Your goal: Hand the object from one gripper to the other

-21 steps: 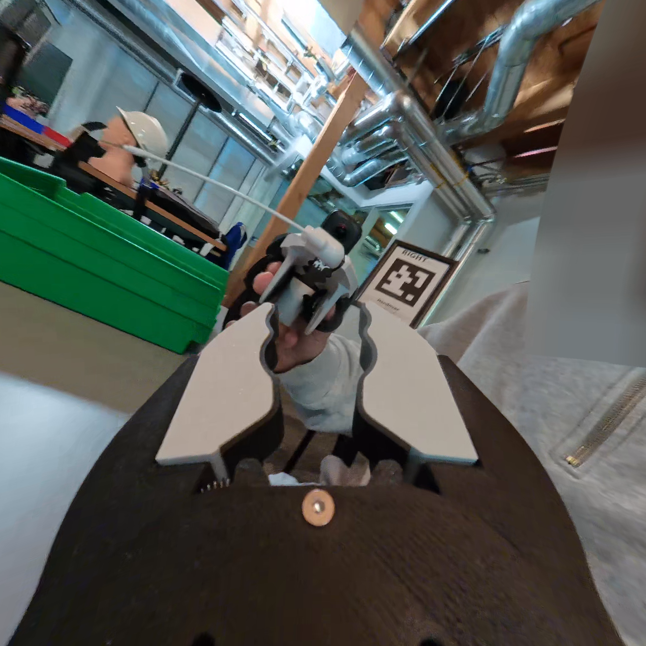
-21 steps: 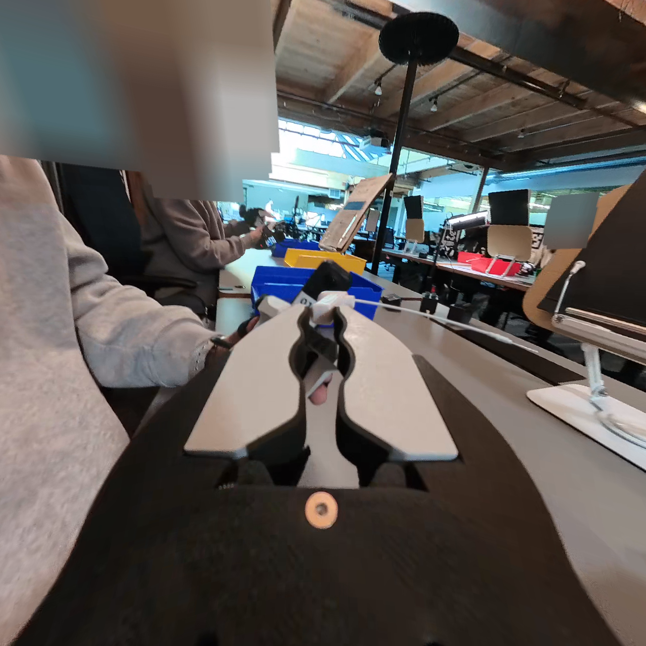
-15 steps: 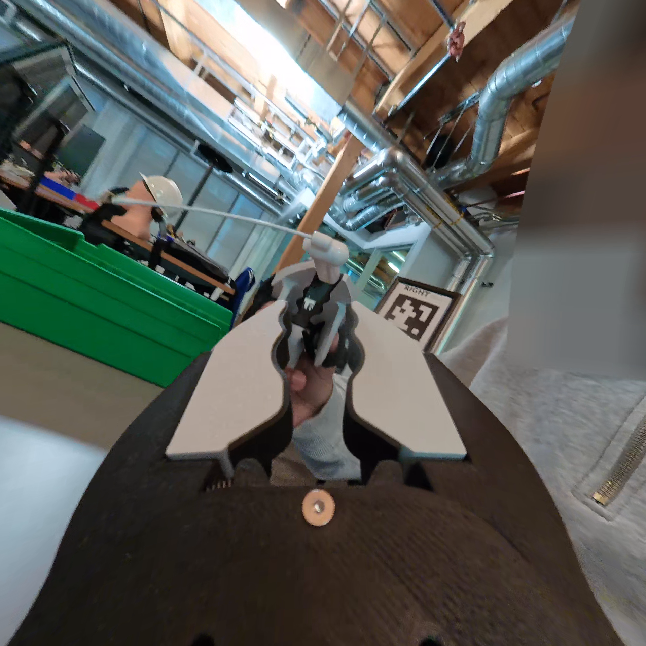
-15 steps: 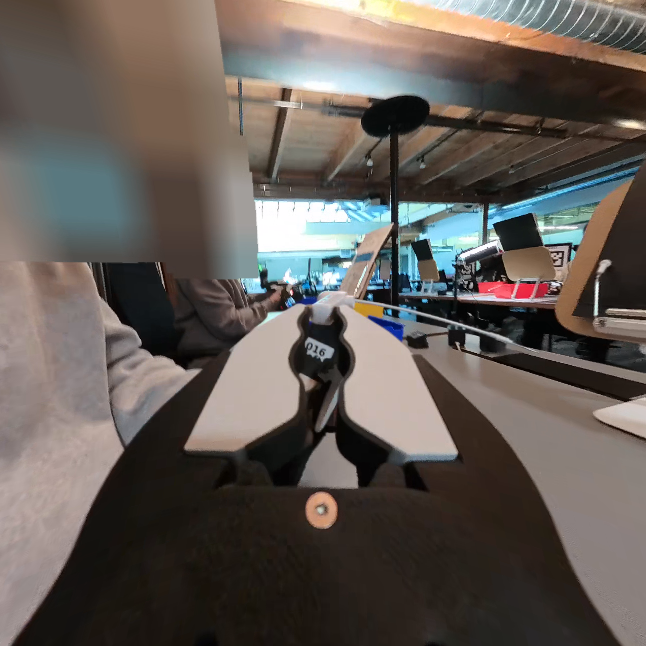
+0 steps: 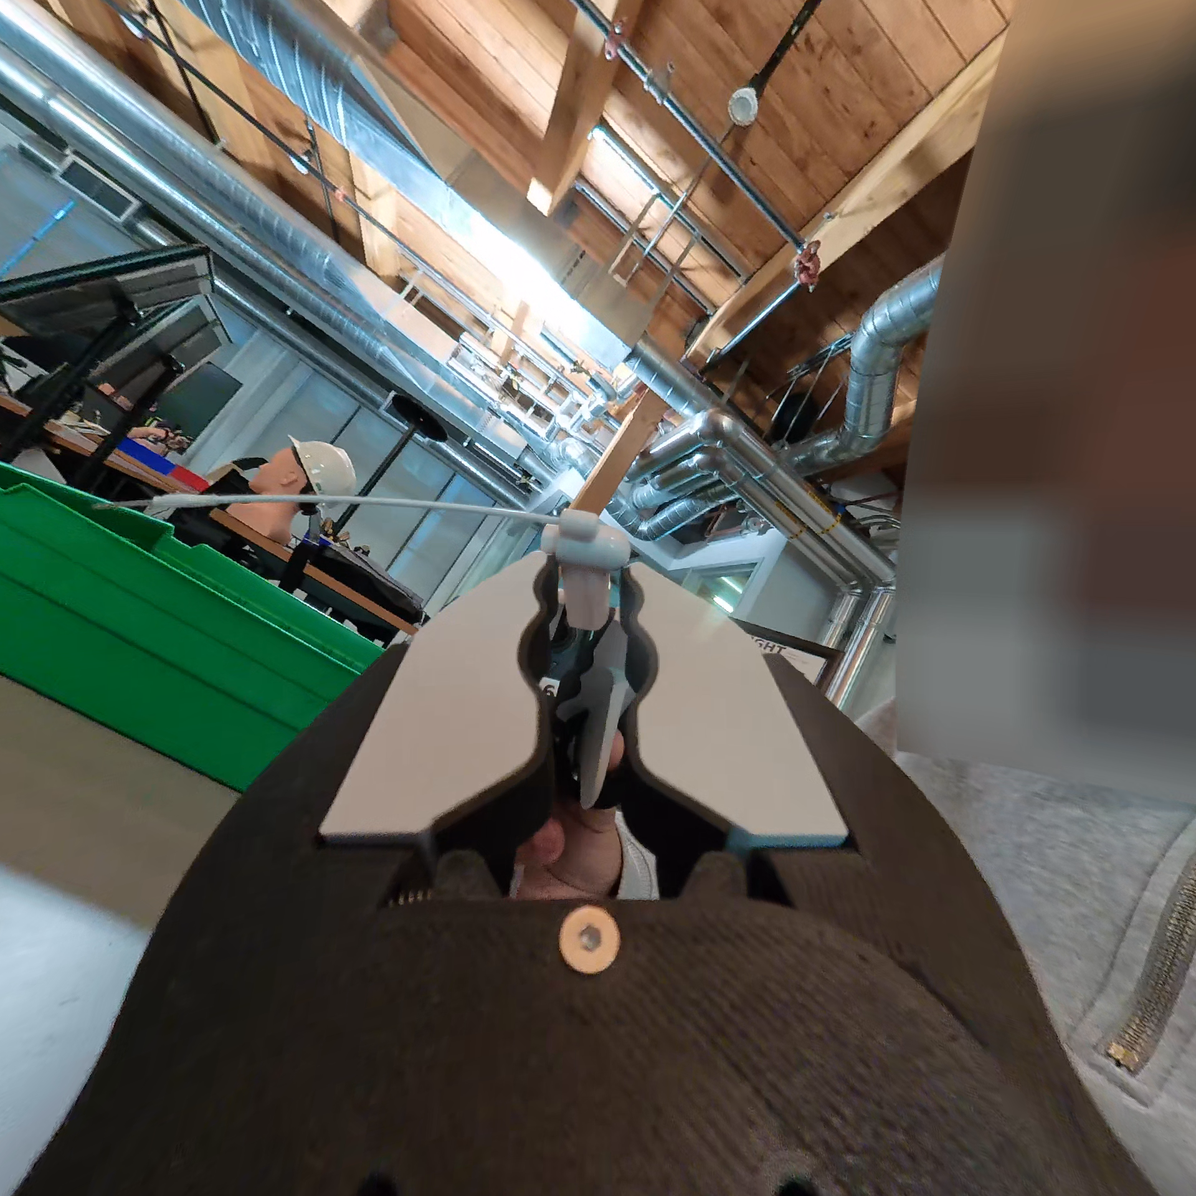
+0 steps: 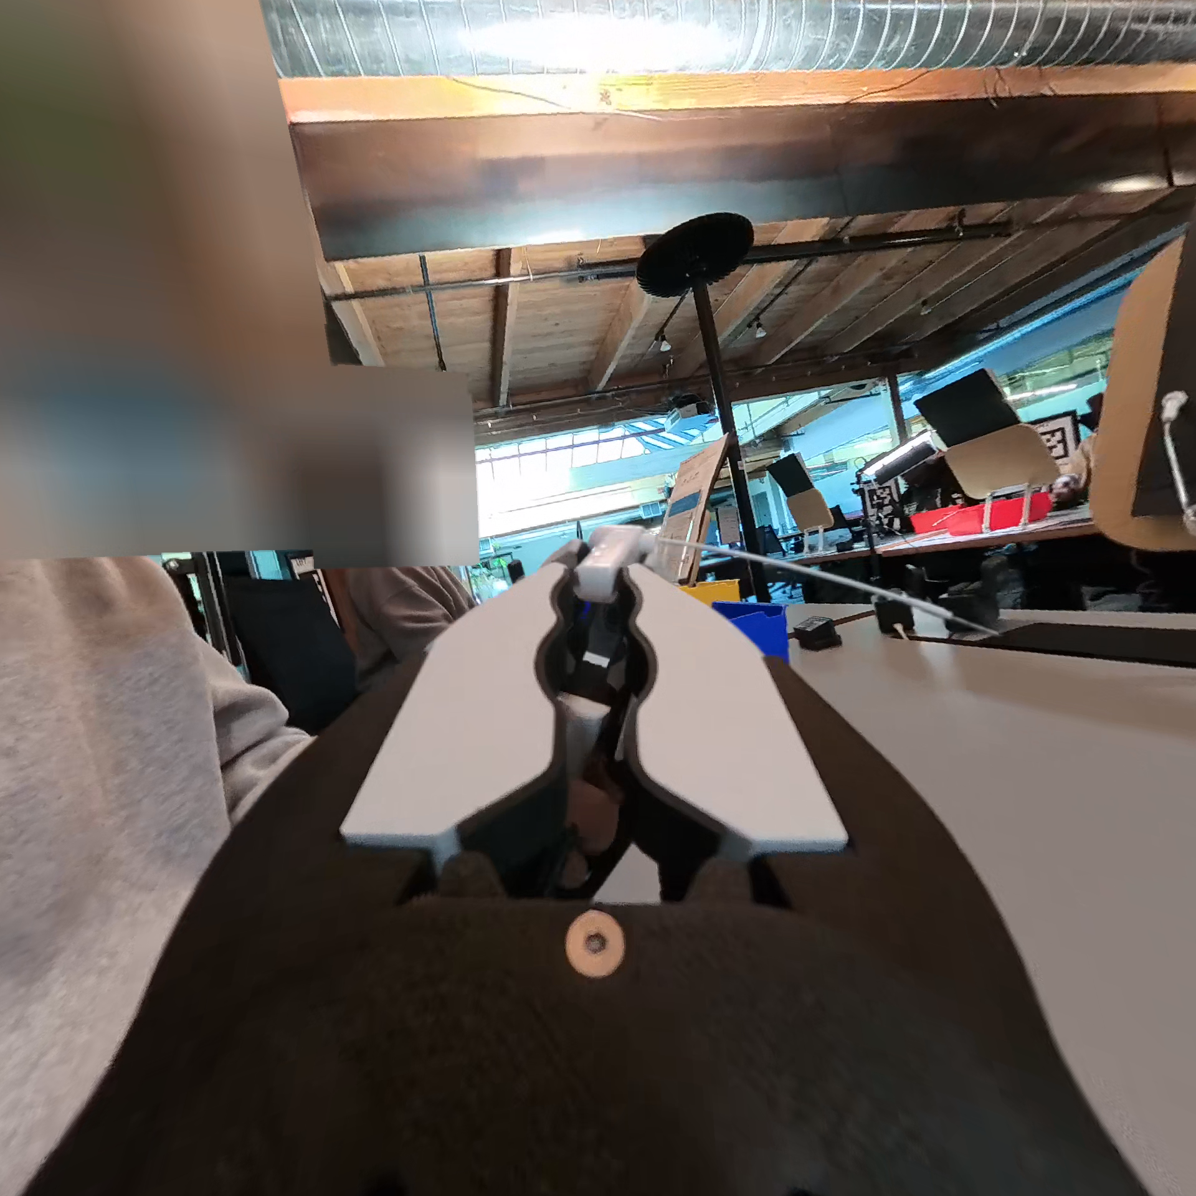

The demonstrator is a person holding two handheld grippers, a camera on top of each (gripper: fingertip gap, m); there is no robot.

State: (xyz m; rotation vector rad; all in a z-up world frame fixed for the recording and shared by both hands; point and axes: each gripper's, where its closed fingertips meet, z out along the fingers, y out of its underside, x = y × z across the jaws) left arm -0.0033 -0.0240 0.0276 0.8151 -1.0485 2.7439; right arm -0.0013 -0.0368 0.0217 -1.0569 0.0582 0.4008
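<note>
A white cable with a white plug [image 5: 586, 550] is the object. In the left wrist view the plug sits at the tips of my left gripper [image 5: 587, 586], whose jaws stand narrow around its stem; the cable trails off to the left. The right gripper's fingers [image 5: 605, 718] show end-on between the left jaws, with a hand behind them. In the right wrist view my right gripper [image 6: 605, 582] is shut on the same plug [image 6: 608, 560], and the cable runs right toward the table. The left gripper's finger [image 6: 582, 731] shows between the right jaws.
A green bin [image 5: 129, 615] stands on the table [image 5: 97, 776] to the left. In the right wrist view the grey table [image 6: 1003, 744] lies right, with a blue bin [image 6: 754, 618], a yellow bin [image 6: 708, 590] and a black pole [image 6: 725, 420] behind. A grey sleeve [image 6: 97, 776] fills the left. My left and right fingertips are right by each other.
Both grippers have tilted up and come together nose to nose. My left jaws were wide open and have narrowed onto the plug. The right gripper has kept its hold.
</note>
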